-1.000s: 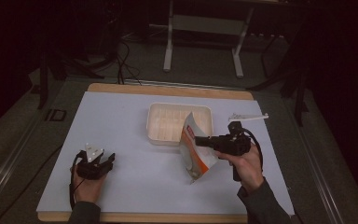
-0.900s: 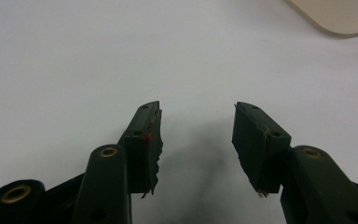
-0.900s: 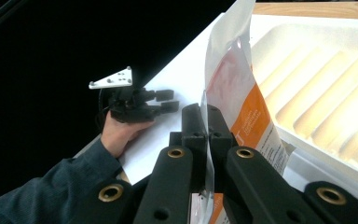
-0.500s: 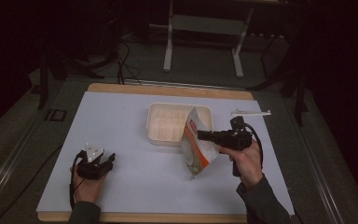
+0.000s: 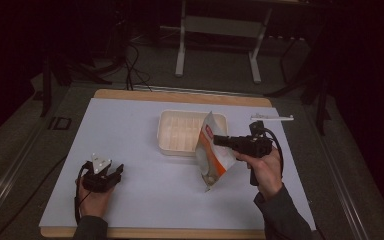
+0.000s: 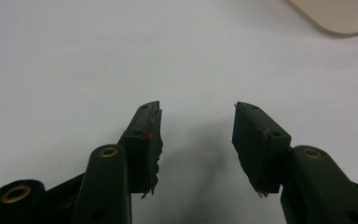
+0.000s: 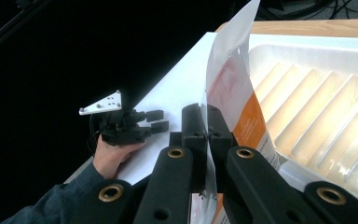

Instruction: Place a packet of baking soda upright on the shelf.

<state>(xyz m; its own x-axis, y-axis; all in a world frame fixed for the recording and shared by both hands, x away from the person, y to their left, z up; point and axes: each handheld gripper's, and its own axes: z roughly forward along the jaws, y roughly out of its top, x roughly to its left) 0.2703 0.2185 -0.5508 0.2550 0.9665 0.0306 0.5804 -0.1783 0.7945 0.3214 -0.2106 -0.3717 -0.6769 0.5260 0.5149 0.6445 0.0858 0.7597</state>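
**Now I hold the bag up by its edge**

My right gripper (image 5: 219, 140) pinches the white and orange bag (image 5: 212, 155), right of the middle in the high view. The bag has a small red label, but it is too small to read. Just behind it sits the white tray (image 5: 172, 131). Up close, the right gripper view shows the tray's ridges (image 7: 317, 112). My left gripper (image 6: 196, 140) rests at the lower left, its jaws wide apart over the bare white table (image 6: 74, 56).
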